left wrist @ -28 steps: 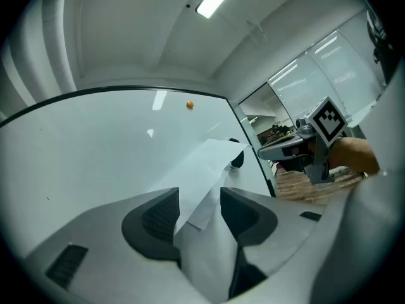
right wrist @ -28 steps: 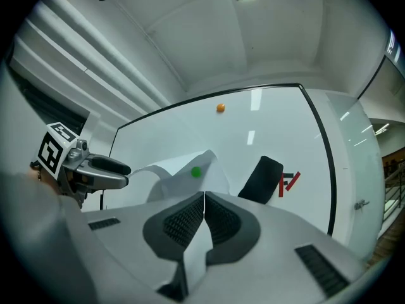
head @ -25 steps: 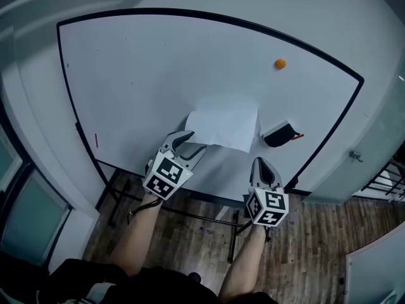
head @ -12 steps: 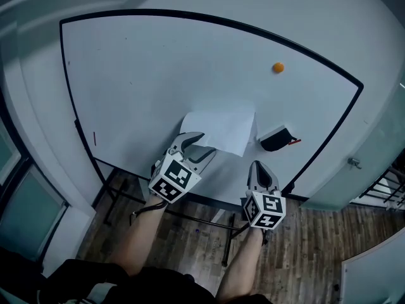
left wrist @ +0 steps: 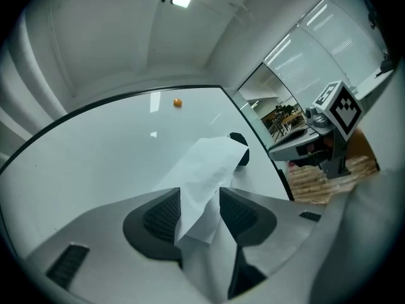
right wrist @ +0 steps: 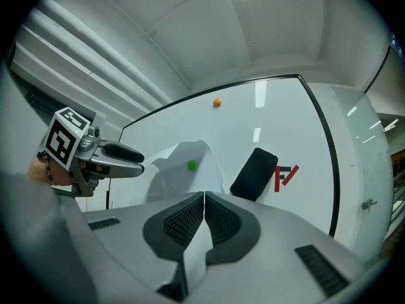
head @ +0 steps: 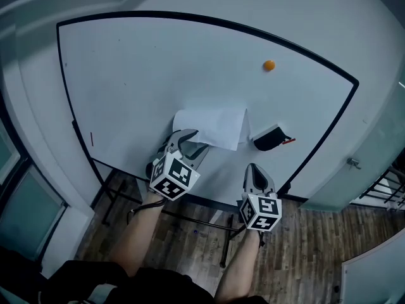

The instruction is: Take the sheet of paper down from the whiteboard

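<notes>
sheet of paper (head: pixel 215 124) location: lower ctr of whiteboard (head: pixel 145 75), w/ a green magnet (right wrist: pixel 192 165) on it (magnet shows in right gripper view only). sheet's lower-left part curls off the board and runs between the left gripper (left wrist: pixel 199 198) jaws. left jaws: wide apart, pads not clamped on the sheet. right gripper (right wrist: pixel 204 198): jaws closed pad to pad, apart from the sheet, just below the black eraser (head: pixel 268 138) in head view. orange magnet (head: pixel 269 65): upper right of board.

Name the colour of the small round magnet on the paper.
Green; the magnet shows best in the right gripper view.
</notes>
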`<action>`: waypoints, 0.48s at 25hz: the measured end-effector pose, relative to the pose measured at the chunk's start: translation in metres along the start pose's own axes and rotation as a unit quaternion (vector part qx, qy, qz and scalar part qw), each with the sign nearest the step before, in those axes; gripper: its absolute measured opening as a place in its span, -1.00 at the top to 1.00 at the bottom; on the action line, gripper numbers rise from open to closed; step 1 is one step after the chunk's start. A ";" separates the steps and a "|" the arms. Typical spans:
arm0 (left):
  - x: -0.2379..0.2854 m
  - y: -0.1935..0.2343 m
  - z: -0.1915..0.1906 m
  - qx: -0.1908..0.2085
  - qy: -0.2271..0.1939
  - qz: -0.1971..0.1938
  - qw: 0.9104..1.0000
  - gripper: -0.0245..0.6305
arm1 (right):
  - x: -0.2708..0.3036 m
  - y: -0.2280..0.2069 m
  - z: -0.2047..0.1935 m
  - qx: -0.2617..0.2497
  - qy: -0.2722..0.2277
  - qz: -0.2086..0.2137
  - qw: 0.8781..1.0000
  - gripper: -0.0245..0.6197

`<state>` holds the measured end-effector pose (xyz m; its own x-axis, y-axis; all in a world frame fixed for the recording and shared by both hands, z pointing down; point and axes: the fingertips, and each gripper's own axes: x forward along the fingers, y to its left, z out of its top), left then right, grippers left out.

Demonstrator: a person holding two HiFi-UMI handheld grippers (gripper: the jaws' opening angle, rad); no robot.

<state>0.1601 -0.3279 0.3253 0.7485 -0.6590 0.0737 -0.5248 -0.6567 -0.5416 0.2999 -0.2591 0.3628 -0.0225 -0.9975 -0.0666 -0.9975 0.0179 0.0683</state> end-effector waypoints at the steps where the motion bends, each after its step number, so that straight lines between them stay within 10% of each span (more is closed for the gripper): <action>1: 0.001 -0.001 -0.002 0.001 0.003 0.002 1.000 0.36 | 0.000 -0.001 0.000 0.001 0.000 0.001 1.000 0.85; 12: 0.006 -0.013 -0.014 0.008 0.030 0.033 0.999 0.32 | -0.001 -0.006 -0.007 0.005 0.003 0.026 1.000 0.85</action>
<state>0.1653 -0.3284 0.3442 0.6865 -0.7218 0.0878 -0.5648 -0.6054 -0.5608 0.3059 -0.2583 0.3694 -0.0736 -0.9957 -0.0566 -0.9956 0.0701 0.0623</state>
